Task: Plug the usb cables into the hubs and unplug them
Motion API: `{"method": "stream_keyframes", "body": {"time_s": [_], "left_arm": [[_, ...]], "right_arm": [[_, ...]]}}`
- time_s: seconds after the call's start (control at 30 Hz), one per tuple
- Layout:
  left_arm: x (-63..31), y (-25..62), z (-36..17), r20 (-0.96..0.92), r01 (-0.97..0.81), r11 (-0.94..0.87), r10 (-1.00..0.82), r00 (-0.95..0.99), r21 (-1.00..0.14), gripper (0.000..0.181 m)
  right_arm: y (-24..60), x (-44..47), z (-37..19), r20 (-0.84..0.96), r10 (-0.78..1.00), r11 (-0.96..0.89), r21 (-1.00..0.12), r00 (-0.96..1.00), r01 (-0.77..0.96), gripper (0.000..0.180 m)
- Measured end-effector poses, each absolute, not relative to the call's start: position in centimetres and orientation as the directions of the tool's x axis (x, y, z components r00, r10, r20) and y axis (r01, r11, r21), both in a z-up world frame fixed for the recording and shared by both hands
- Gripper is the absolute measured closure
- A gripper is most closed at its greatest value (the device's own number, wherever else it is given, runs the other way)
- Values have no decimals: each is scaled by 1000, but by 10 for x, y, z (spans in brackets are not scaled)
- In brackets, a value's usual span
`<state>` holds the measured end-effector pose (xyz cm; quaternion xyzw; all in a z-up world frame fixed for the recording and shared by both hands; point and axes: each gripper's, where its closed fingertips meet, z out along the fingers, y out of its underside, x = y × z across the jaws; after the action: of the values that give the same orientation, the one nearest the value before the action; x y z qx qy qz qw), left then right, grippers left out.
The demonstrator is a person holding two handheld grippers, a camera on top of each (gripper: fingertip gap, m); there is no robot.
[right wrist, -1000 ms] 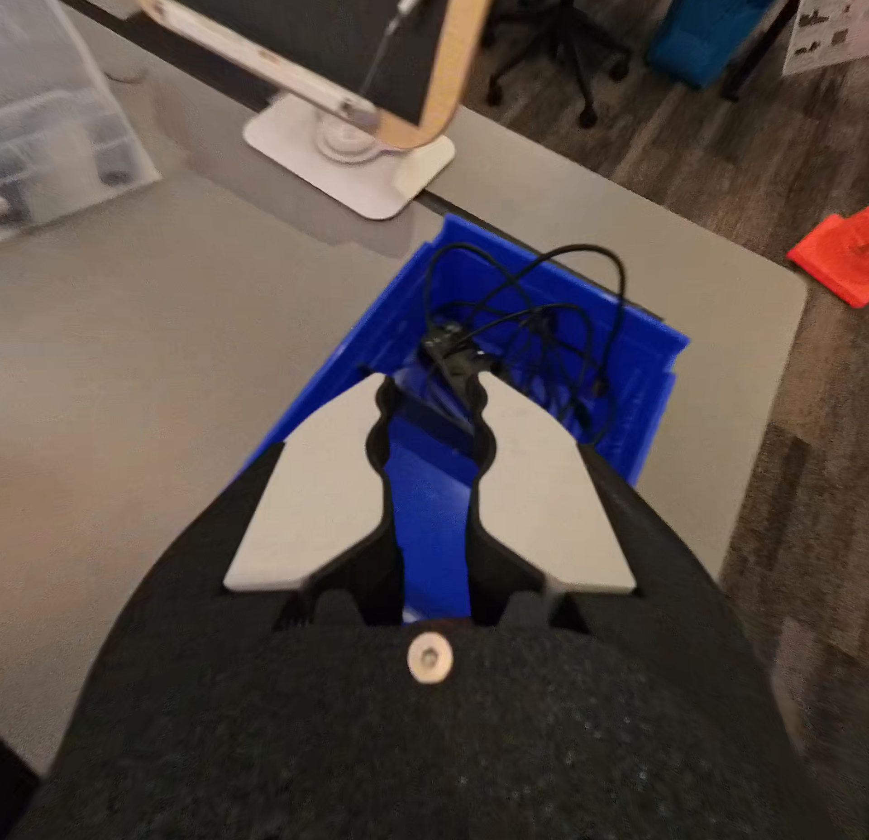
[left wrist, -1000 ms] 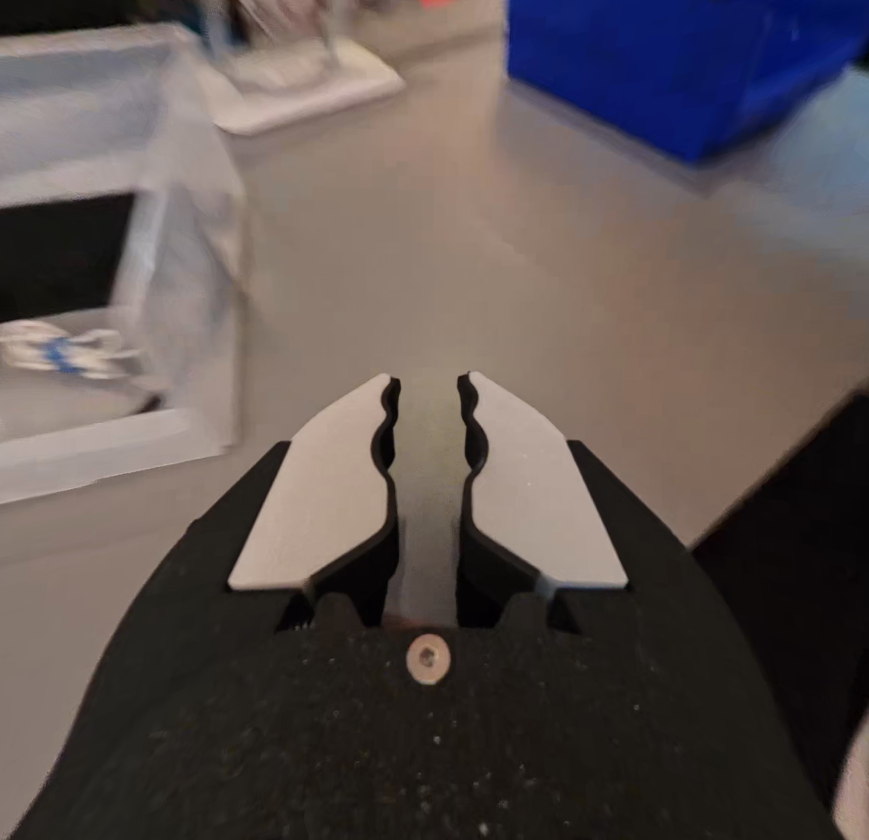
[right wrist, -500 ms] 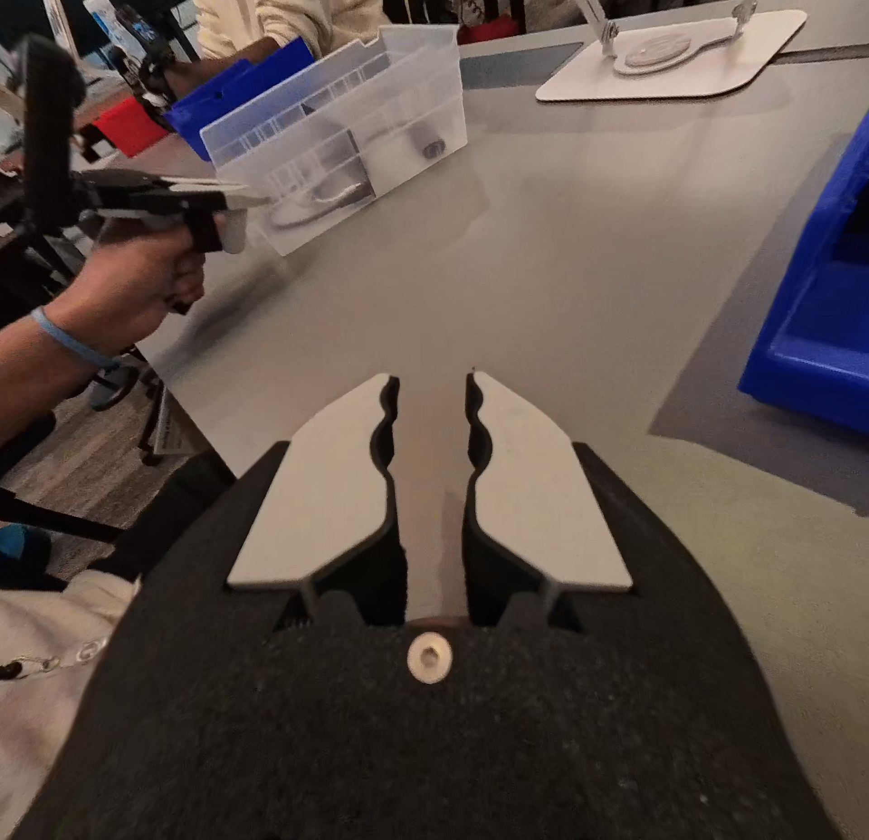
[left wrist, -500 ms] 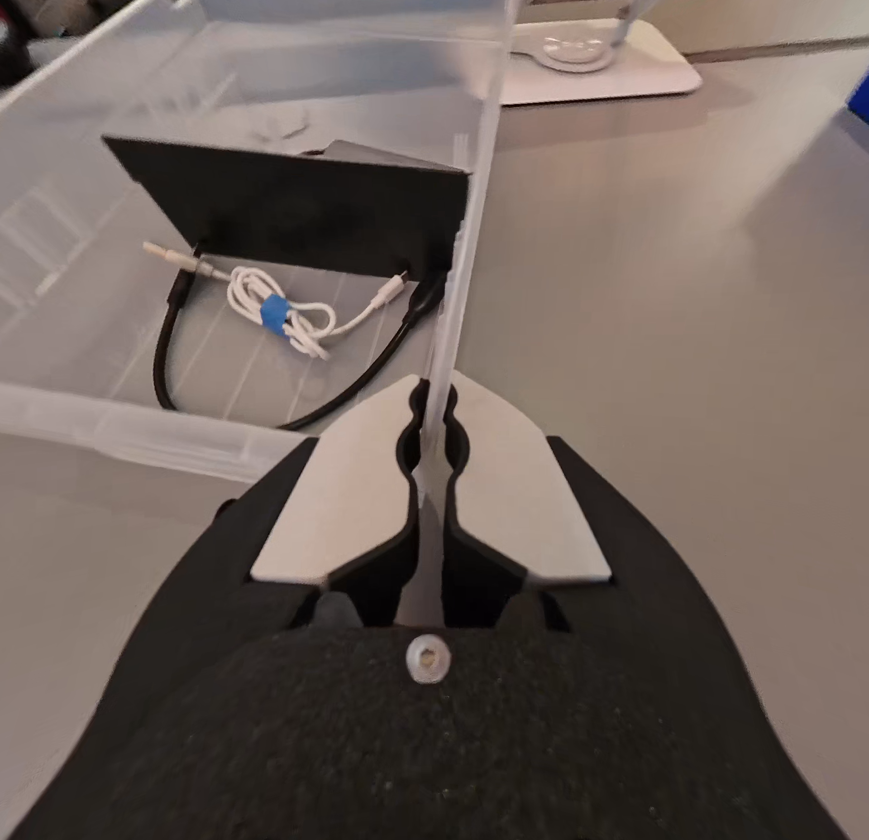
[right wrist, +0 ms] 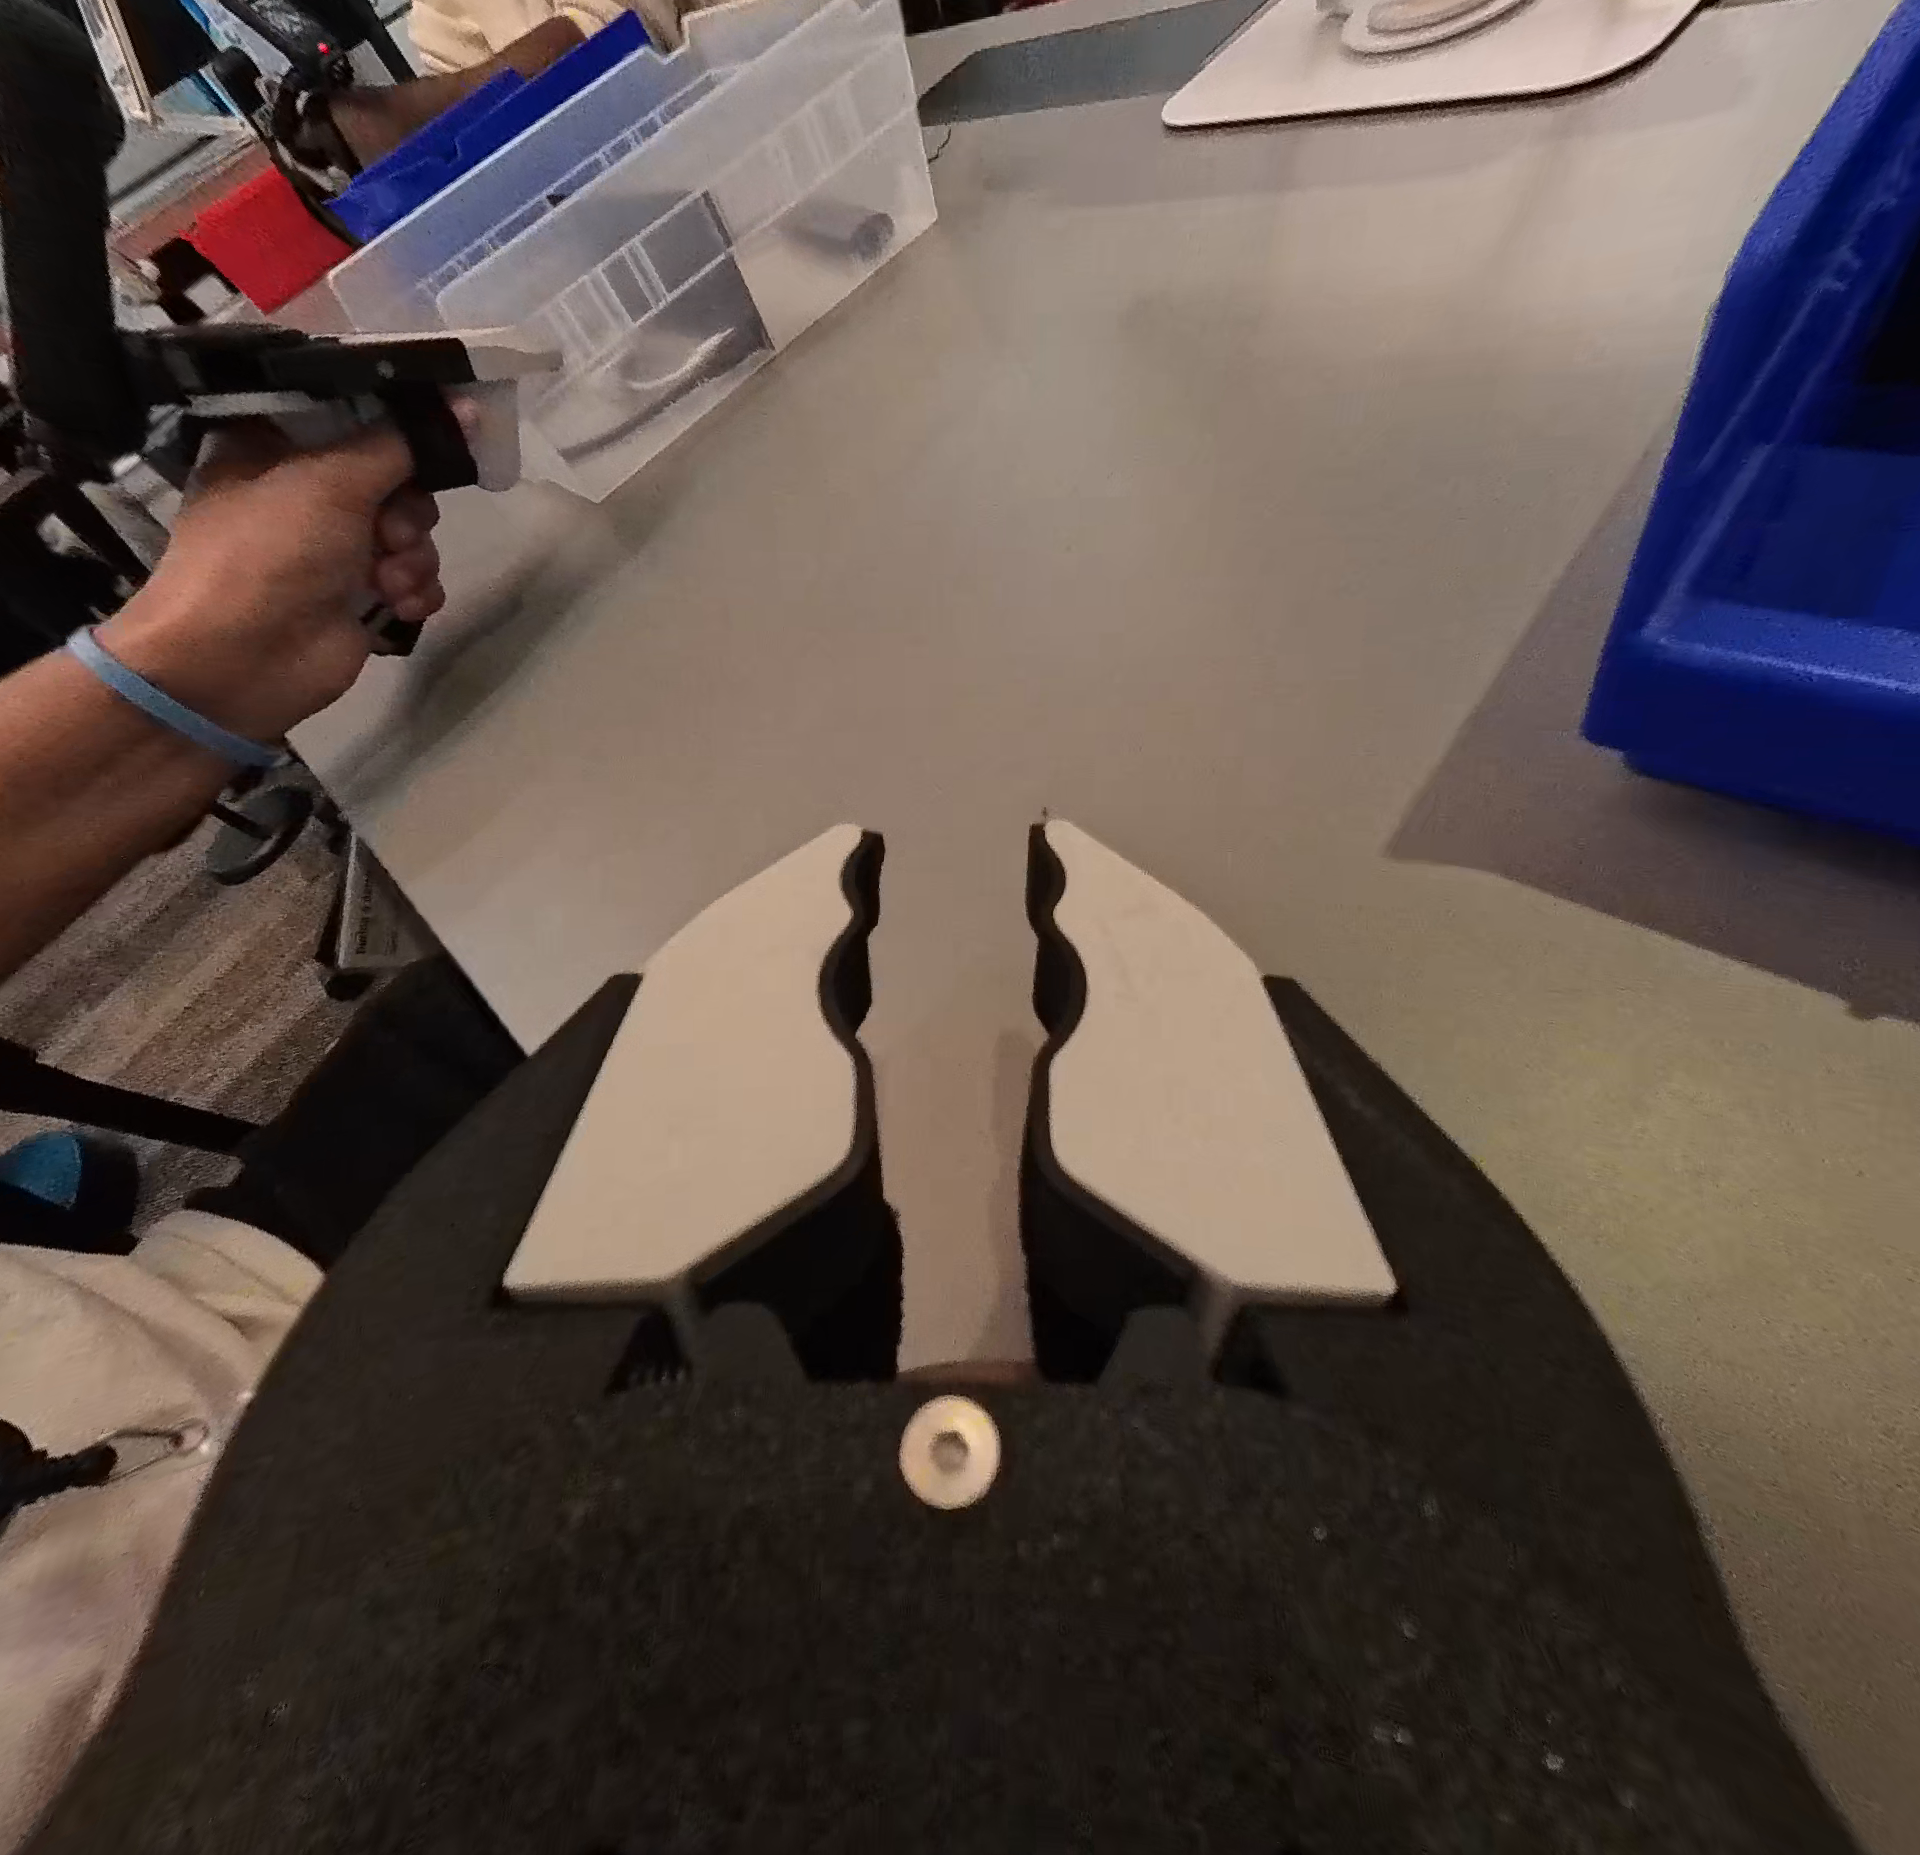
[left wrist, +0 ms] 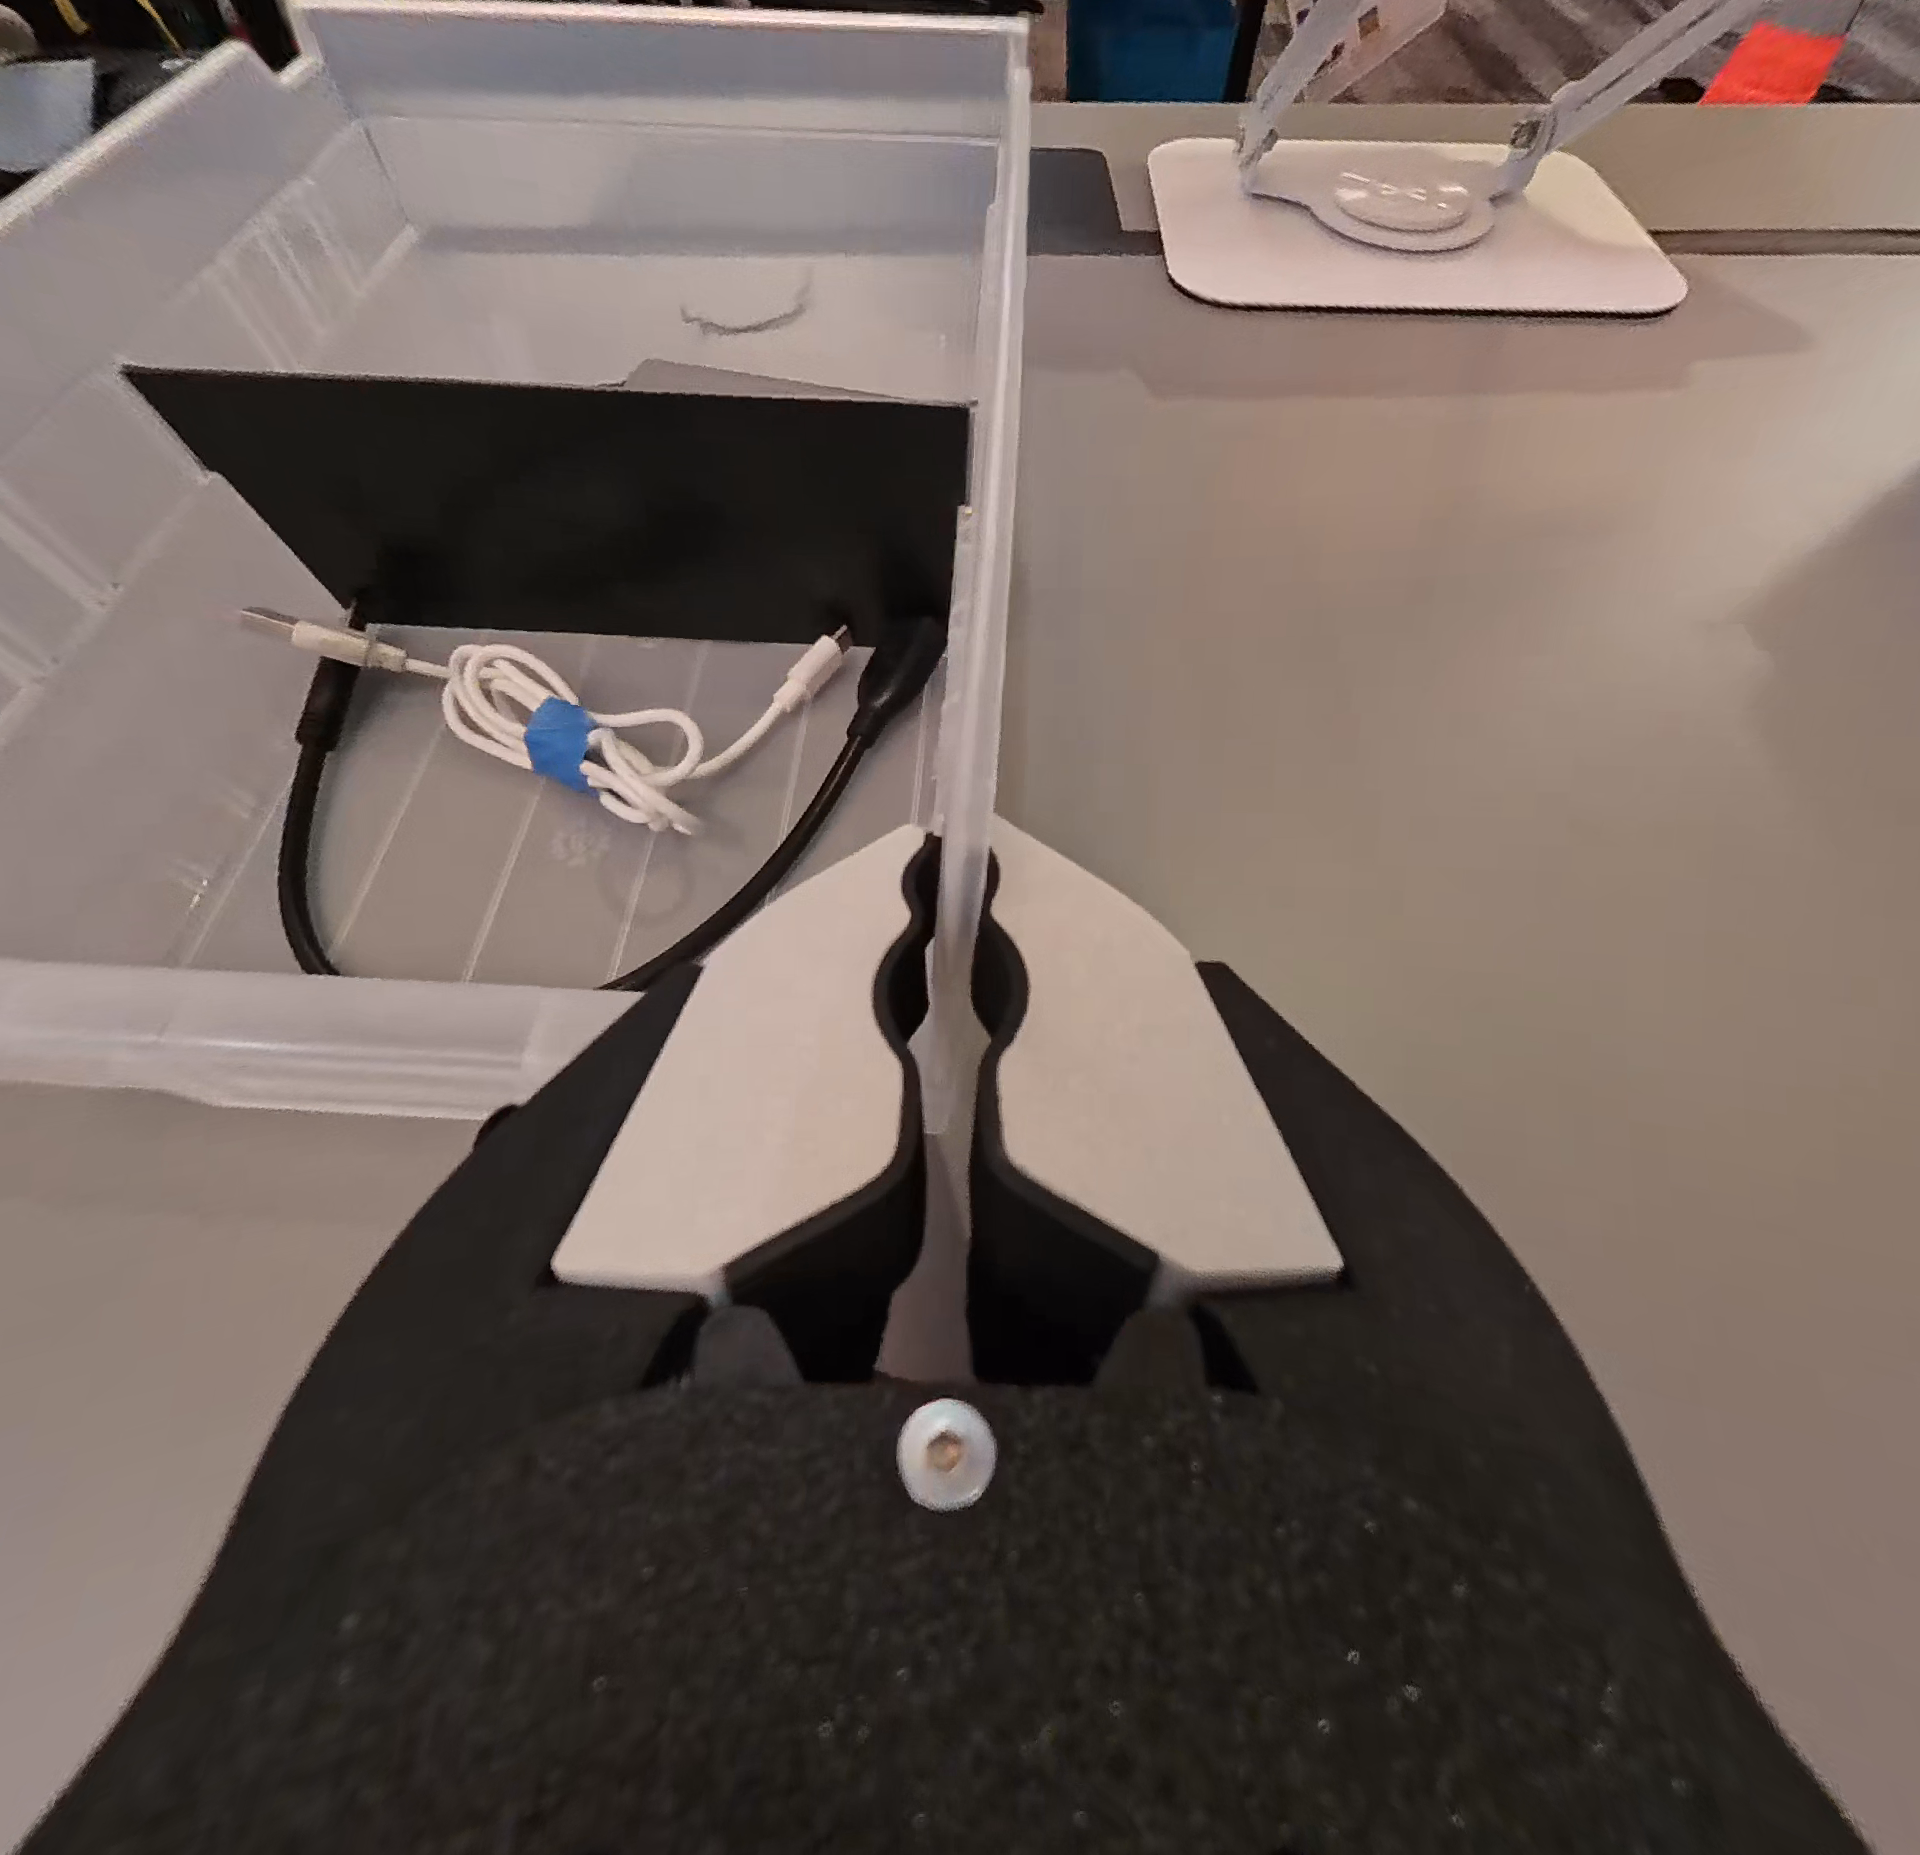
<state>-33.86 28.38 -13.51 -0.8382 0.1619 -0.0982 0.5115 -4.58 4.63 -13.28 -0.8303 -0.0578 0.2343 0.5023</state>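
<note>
A clear plastic bin (left wrist: 675, 143) stands on the grey table (left wrist: 1455, 766). In it lie a coiled white USB cable (left wrist: 582, 735) bound with blue tape and a black cable (left wrist: 301, 849), in front of a black divider (left wrist: 582, 496). My left gripper (left wrist: 956, 860) is shut on the bin's right wall near its front corner. The right wrist view shows the bin (right wrist: 727, 195) and that left gripper (right wrist: 499, 371) far left. My right gripper (right wrist: 956, 839) is open and empty, above the table. No hub shows.
A blue bin (right wrist: 1787, 475) stands at the right of the table; its inside is hidden. A white stand base (left wrist: 1423, 236) sits at the back. A person's hand (right wrist: 281, 579) holds the left gripper. The table edge runs close on the left, with chairs beyond it.
My left gripper swung from the bare table to the clear bin and shut on its right wall. My right gripper turned away from the blue bin with black cables toward the table's middle.
</note>
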Motion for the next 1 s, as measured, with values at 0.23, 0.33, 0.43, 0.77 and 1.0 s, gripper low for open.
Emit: {"method": "stream_keyframes", "body": {"time_s": [0.23, 0.33, 0.43, 0.77, 1.0], "left_arm": [[-334, 288, -134, -27, -185, -400, -369, 929, -898, 178], [-336, 280, -135, 55, -129, -444, -378, 924, -887, 146], [-330, 249, -122, 173, -38, -454, -414, 894, -890, 125], [-347, 184, -99, 218, -39, -398, -580, 785, -917, 137], [-360, 197, -110, -69, -461, -207, -855, 515, -863, 144]], "right_arm": [[52, -37, -138, -319, 300, -493, -858, 899, -140, 153], [54, -23, -138, -266, 252, -474, -872, 931, -121, 153], [57, -6, -137, -227, 191, -451, -884, 955, -120, 151], [64, 10, -137, -270, 132, -445, -876, 954, -186, 152], [71, 2, -133, -305, 150, -434, -875, 940, -215, 152]]}}
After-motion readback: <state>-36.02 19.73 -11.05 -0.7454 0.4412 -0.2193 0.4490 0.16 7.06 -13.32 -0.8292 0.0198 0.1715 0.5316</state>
